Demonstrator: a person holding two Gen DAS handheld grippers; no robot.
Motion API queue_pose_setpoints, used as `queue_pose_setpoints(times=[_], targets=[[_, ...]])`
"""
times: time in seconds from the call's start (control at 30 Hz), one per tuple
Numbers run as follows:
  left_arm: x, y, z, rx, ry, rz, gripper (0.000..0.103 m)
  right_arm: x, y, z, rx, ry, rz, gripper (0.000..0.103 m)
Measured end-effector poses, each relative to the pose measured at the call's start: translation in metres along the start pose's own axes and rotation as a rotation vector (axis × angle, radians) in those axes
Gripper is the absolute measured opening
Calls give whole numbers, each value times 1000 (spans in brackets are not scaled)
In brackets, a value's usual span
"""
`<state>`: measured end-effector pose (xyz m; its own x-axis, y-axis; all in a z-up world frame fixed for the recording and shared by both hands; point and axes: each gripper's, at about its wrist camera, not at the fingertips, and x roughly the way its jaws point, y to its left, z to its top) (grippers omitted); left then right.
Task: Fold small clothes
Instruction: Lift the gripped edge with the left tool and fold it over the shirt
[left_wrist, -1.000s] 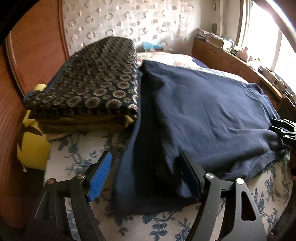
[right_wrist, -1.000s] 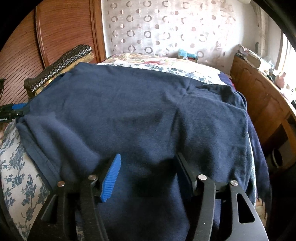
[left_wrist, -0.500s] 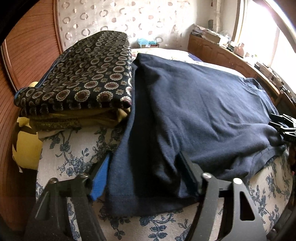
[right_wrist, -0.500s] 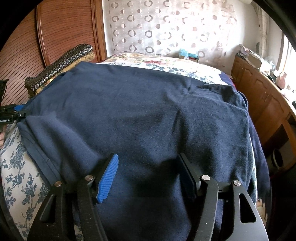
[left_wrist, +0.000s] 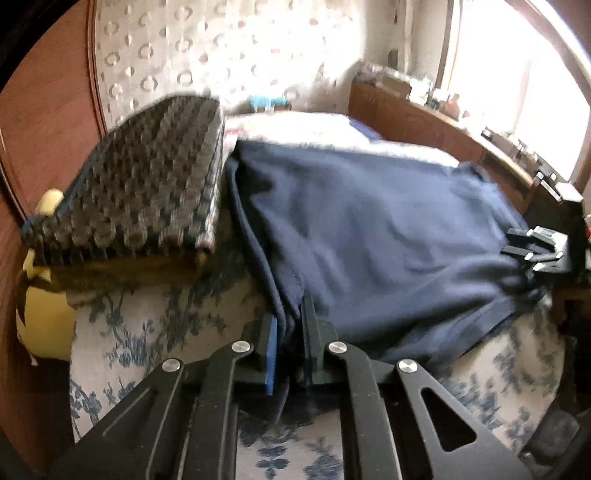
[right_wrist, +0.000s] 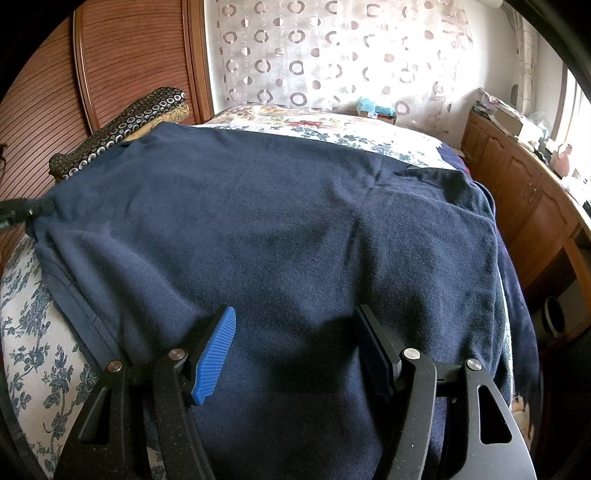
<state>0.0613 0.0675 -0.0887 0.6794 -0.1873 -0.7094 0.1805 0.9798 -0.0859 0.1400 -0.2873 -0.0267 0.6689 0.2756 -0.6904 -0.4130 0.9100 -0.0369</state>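
A navy blue garment (left_wrist: 369, 236) (right_wrist: 280, 236) lies spread flat across a bed with a blue floral cover (left_wrist: 147, 332). My left gripper (left_wrist: 290, 328) is shut on the garment's near left edge, which bunches up between the blue and black pads. The left wrist view is blurred by motion. My right gripper (right_wrist: 295, 336) hovers open over the garment's near right part, its jaws wide apart with cloth lying flat beneath them. The right gripper's tips (left_wrist: 532, 247) also appear at the far right edge of the left wrist view.
A folded stack topped by a dark ring-patterned cloth (left_wrist: 140, 192) (right_wrist: 122, 125) sits on the bed left of the garment, over something yellow (left_wrist: 44, 314). A wooden headboard (right_wrist: 129, 55) stands at left, a wooden cabinet (right_wrist: 524, 192) along the right, a patterned curtain (right_wrist: 332, 48) behind.
My left gripper has closed from open onto the garment's left edge and is moving, blurring its view. The right gripper has stayed open over the cloth, hardly shifting.
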Motion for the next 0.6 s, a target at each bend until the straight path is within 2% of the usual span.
queue_pose_setpoints(times=[0.2, 0.6], targets=[[-22, -22, 21, 28, -91, -33, 11, 0, 0, 0, 1, 0, 1, 68], [-30, -57, 57, 58, -172, -89, 11, 0, 0, 0, 1, -2, 3, 68]])
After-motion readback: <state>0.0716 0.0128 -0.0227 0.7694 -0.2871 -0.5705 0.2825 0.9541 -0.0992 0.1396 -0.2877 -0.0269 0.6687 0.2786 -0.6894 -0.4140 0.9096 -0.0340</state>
